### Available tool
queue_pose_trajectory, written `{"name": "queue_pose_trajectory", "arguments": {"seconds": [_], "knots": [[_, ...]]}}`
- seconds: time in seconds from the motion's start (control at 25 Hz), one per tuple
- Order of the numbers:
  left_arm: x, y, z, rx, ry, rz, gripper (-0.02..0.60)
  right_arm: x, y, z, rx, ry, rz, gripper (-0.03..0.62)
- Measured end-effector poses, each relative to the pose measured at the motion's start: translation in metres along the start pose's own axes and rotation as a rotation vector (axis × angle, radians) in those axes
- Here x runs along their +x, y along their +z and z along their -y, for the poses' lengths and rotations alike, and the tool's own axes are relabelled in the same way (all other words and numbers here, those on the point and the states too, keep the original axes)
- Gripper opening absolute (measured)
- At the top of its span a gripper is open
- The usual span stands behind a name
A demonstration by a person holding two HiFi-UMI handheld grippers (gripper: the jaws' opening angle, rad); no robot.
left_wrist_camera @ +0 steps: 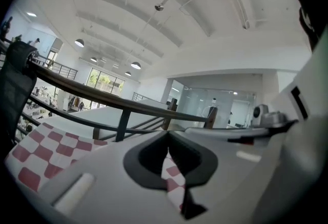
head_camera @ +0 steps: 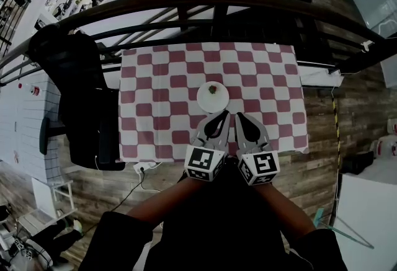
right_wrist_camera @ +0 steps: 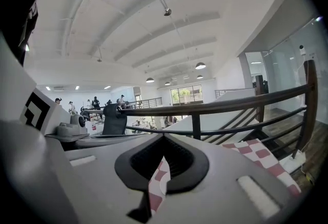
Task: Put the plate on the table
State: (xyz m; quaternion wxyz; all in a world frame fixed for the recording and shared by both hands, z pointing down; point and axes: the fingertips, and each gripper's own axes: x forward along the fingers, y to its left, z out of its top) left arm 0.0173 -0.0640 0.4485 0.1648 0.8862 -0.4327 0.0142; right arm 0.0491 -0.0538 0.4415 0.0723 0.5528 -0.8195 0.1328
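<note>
A small white plate (head_camera: 213,97) with a little red and green item on it lies on the red-and-white checked table (head_camera: 161,90), near the middle and towards the front. My left gripper (head_camera: 224,114) and right gripper (head_camera: 238,115) hover side by side just in front of the plate, tips pointing at it, both shut and holding nothing. Looking along the left gripper (left_wrist_camera: 168,134), only a thin slit of checked cloth shows between its jaws. The right gripper (right_wrist_camera: 164,136) gives the same sight. The plate cannot be made out in either gripper view.
A dark curved railing (head_camera: 217,0) runs behind the table. A black chair with dark cloth over it (head_camera: 80,96) stands at the table's left side. A white power strip and cable (head_camera: 146,167) lie on the wooden floor by the front left corner.
</note>
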Motion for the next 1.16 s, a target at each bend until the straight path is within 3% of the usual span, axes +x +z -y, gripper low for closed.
{"name": "queue_pose_trajectory", "arguments": {"seconds": [0.16, 0.56, 0.88, 1.16], "knots": [[0.000, 0.004, 0.008, 0.056, -0.015, 0.011, 0.011, -0.002, -0.002, 0.002, -0.010, -0.025, -0.013, -0.003], [-0.001, 0.003, -0.003, 0.056, 0.013, 0.003, 0.009, 0.007, -0.006, -0.009, -0.010, -0.016, -0.017, -0.003], [-0.002, 0.010, -0.012, 0.142, 0.054, 0.008, 0.009, 0.013, -0.003, -0.008, -0.013, -0.044, -0.018, -0.003], [-0.002, 0.007, -0.019, 0.149, 0.051, -0.006, 0.011, 0.019, -0.008, -0.012, 0.003, -0.039, -0.034, -0.003]]}}
